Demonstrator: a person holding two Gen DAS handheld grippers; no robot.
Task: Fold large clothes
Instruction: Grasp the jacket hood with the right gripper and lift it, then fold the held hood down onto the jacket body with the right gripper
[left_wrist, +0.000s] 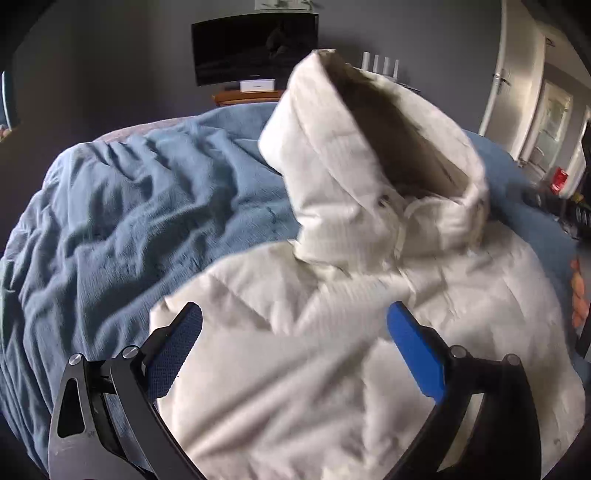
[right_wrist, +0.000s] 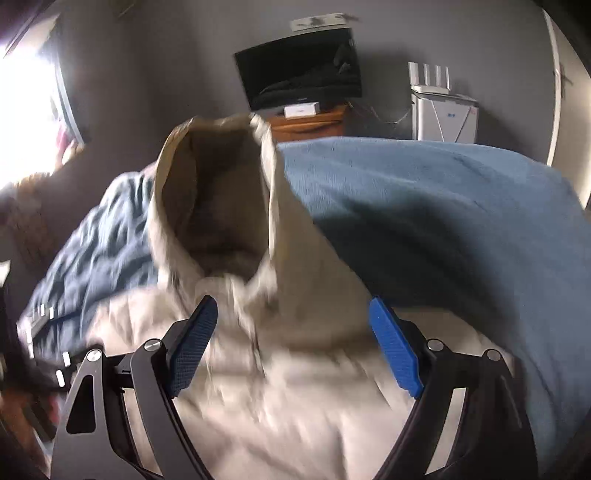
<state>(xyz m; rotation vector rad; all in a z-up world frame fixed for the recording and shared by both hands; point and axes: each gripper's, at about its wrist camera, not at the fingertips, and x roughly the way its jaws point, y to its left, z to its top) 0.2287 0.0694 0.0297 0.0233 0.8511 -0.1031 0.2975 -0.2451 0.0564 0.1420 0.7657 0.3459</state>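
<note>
Left wrist view: the left gripper (left_wrist: 294, 325) is hovering with jaws spread wide, gripping nothing, over the white jacket (left_wrist: 332, 350) lying on the blue blanket (left_wrist: 129, 192), hood (left_wrist: 369, 155) standing up at the far side.

Right wrist view: the right gripper (right_wrist: 293, 319) is likewise released above the jacket's collar; pinching matching shoulder edges should be keeping the fold even

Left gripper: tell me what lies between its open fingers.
Only the white jacket spans the gap of the left gripper, seen in the left wrist view.
</note>
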